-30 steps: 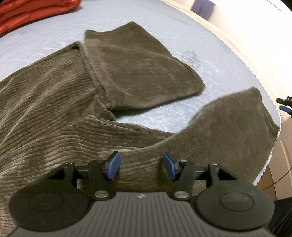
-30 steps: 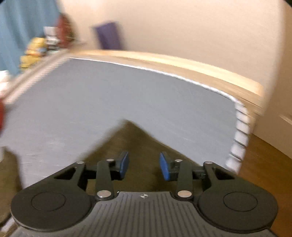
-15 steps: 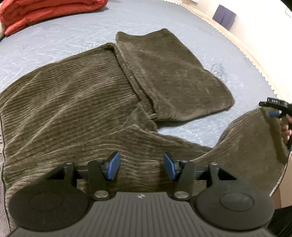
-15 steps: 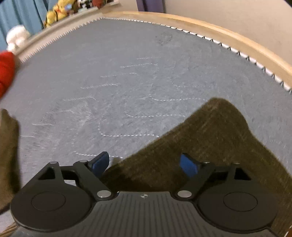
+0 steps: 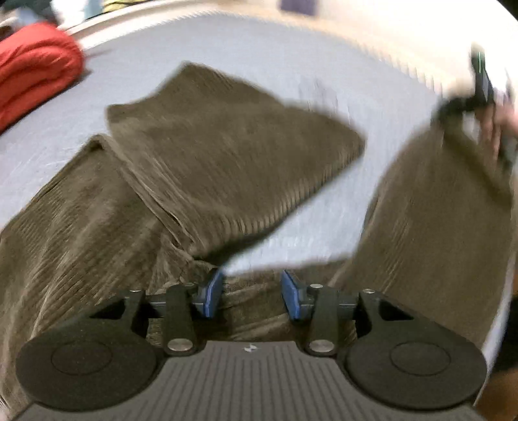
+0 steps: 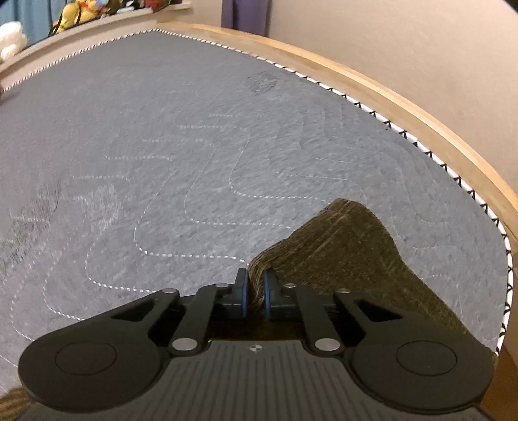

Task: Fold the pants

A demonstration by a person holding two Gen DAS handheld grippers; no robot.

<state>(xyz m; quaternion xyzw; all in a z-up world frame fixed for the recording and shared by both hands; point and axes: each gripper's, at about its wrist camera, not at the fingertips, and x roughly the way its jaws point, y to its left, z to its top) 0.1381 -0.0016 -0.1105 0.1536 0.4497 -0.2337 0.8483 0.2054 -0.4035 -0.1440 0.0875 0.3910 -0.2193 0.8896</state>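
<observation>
Dark olive corduroy pants [image 5: 226,155] lie spread on a grey quilted mattress [image 5: 291,81], one leg folded back on itself. My left gripper [image 5: 251,293] hovers low over the crotch area, its jaws closing. Rumpled fabric lies under the gap and the blue pads are not pressing on it. In the right wrist view my right gripper [image 6: 255,291] is closing, its pads pinching the edge of the other pant leg [image 6: 340,239] near the mattress corner. In the blurred left wrist view that leg [image 5: 437,210] rises towards the right gripper [image 5: 482,87] and the hand that holds it.
A folded red blanket [image 5: 32,74] lies at the far left of the mattress. A wooden bed frame [image 6: 421,107] runs along the mattress edge [image 6: 469,191], with the wall behind. Stuffed toys [image 6: 9,39] and a purple object [image 6: 244,13] stand beyond the far side.
The right gripper's jaws went from wide apart to pinched on the leg's edge. The left gripper's jaws drew closer, and its view rolled and shifted. The right leg end now stands raised.
</observation>
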